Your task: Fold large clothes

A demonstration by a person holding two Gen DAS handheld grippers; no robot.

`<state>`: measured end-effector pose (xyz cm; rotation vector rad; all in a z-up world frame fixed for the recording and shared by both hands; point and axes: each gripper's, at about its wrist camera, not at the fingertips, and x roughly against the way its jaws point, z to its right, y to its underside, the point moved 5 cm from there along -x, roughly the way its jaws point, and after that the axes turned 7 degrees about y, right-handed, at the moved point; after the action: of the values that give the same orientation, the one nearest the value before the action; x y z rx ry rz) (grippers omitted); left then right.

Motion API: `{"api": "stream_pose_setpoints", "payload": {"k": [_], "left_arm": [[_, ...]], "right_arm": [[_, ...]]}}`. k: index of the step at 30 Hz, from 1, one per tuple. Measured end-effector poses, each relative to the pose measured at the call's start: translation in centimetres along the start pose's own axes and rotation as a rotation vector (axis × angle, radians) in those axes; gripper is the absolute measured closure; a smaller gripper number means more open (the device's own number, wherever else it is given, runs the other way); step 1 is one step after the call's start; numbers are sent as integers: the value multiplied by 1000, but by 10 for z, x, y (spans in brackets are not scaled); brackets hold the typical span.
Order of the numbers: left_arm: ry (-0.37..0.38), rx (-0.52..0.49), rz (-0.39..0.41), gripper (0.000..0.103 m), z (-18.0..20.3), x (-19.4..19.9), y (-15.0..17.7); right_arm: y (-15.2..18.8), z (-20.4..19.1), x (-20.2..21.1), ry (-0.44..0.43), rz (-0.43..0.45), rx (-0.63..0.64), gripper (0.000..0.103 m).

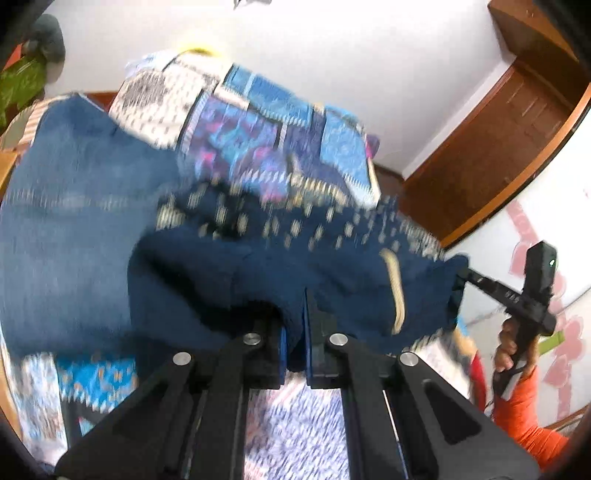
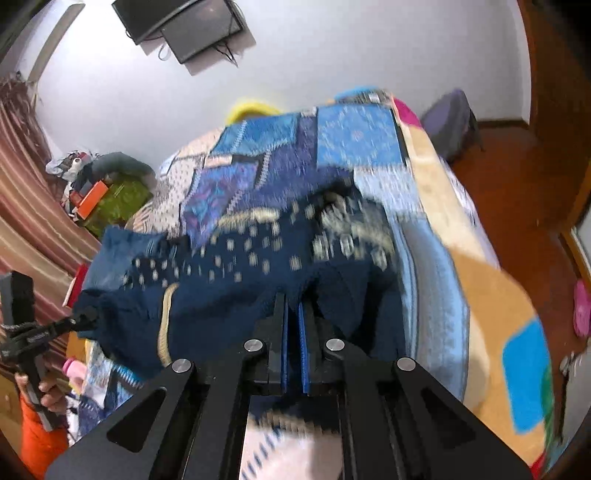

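White walls back a bed [image 2: 461,236] under a patchwork quilt [image 1: 258,122]. Motion blur smears the navy sweater [image 1: 258,269] at frame centre, lifted over it. Left gripper [image 1: 294,328] and right gripper [image 2: 292,332] each pinch its bunched hem, fingertips buried.

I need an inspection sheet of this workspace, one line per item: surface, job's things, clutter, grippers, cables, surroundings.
Surface: a bed covered by a blue patchwork quilt; an orange and blue blanket lies on its right side.
Job's things: a navy sweater with pale dots, lifted at its near edge, the rest lying on the quilt.
Clutter: a pile of bags and boxes beside the bed.
Grippers: left gripper shut on the sweater edge; right gripper shut on the sweater too.
Cables: wires hang under the wall screen.
Surroundings: white wall, wooden door, striped curtain, red floor.
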<state>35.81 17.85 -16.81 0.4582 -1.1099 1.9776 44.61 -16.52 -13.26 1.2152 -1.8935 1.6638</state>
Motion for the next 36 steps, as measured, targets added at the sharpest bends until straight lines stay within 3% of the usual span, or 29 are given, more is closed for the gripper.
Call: {"api": "stream_pose_setpoints", "payload": {"k": [5,8,12,17,20,24,29,33,36], "left_arm": [[-49,-18,94,97,-3,-4,-55],[-130,-12,101,97,-18,-22,-81],[-228,12,82,97,-43,-43,-89],[-238,-11,16,78,-53,-55,-80],[-274,-66,17,71,-44,-49,-76],[-277,-135,60,48,-19,-35,-72],[-252,-198,9,47,4,-43,-58],[-257,-230,-89,47,6,-69,-33],[-308,-260,-139,47,-1,-88,-15]], "right_arm": [[-42,1,-22,56,41,-2,99],[-60,12,-40,111,43,-32,99],[-69,25,-55,199,74,-63,99],[-67,27,-46,167,76,-34,98],[-63,17,-40,158,59,16,98],[-49,-7,-34,110,12,102,92],[-19,-40,-32,15,-61,212,64],[13,-56,-45,3,-140,310,64],[30,-59,-67,28,-217,370,64]]}}
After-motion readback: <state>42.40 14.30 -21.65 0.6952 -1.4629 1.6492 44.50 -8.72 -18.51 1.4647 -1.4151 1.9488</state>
